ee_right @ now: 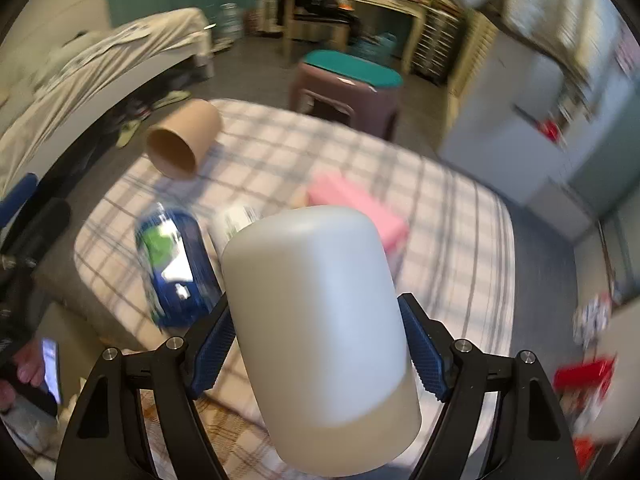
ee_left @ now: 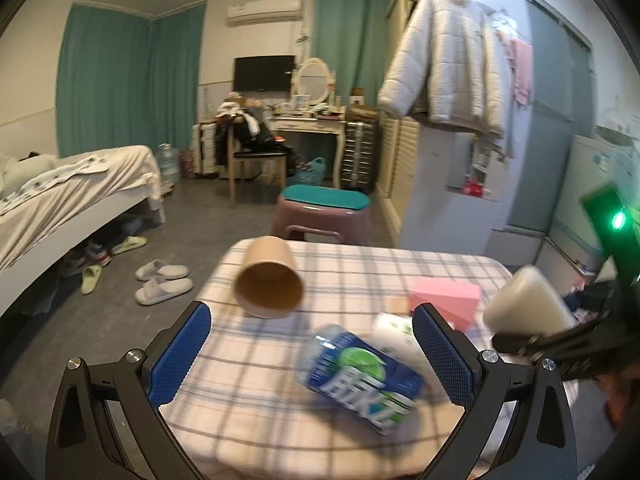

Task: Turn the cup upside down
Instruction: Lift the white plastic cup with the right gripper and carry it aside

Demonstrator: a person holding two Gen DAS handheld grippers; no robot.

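Observation:
My right gripper (ee_right: 318,336) is shut on a white plastic cup (ee_right: 320,312), held above the checked table with its closed base pointing away from the camera. The same cup shows at the right edge of the left wrist view (ee_left: 524,300). My left gripper (ee_left: 312,344) is open and empty, low over the near part of the checked tablecloth (ee_left: 360,276). A brown paper cup (ee_left: 270,280) lies on its side at the table's far left, mouth toward me; it also shows in the right wrist view (ee_right: 182,140).
A blue and green wet-wipes pack (ee_left: 360,380) lies between my left fingers' line of sight. A pink box (ee_left: 446,300) sits to the right. A purple stool with a teal top (ee_left: 324,212) stands beyond the table. A bed (ee_left: 60,192) is at left.

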